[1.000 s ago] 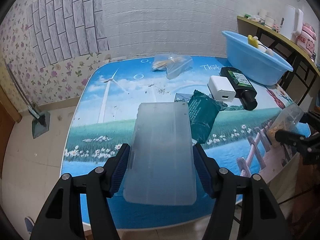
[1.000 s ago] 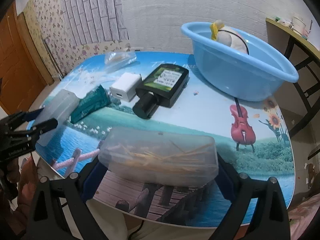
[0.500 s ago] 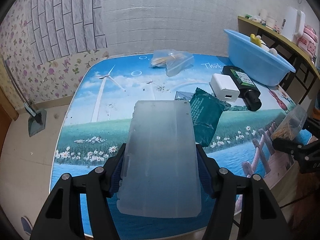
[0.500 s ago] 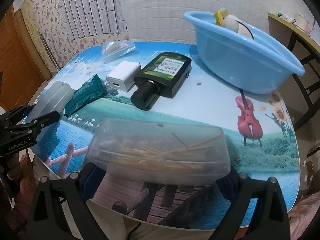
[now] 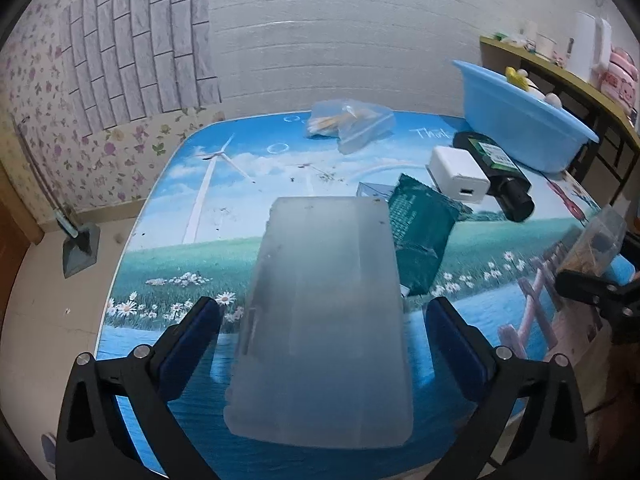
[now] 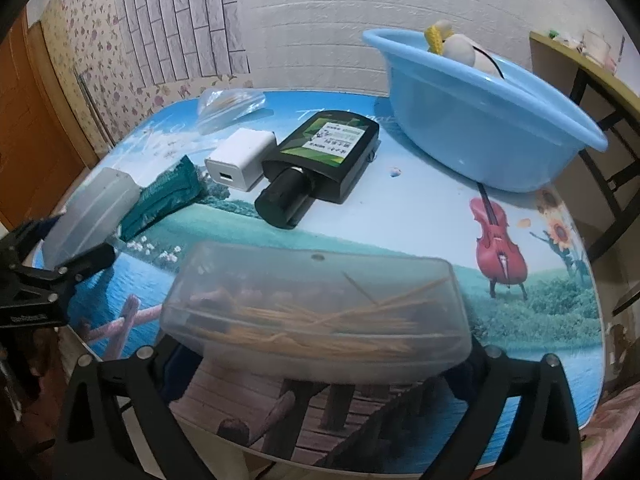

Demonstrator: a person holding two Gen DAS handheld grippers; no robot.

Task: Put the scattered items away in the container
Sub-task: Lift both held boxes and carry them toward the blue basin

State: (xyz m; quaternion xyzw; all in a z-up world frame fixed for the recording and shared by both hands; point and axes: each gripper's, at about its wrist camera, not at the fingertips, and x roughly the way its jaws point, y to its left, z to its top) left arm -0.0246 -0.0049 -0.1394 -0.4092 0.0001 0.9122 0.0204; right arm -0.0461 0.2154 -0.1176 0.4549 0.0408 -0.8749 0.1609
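We had the surface (image 6: pixel 420 216) with its landscape print under everything, and the blue basin (image 6: pixel 480 120) sat at its far right corner with a white and yellow thing inside. Just left of the basin lay the black bottle (image 6: pixel 320 160), touching the white charger (image 6: pixel 240 158) on the side away from the basin, and further from the basin was the green packet (image 6: pixel 168 196). Far from the basin, near the back edge, sat a clear bag (image 5: pixel 352 128). Our left gripper (image 5: pixel 324 344) had its jaws released, spread either side of the frosted lid (image 5: pixel 324 300) without touching it. Our right gripper (image 6: pixel 316 364) had jaws clamped on the toothpick box (image 6: pixel 316 312), held on the near side of the basin.
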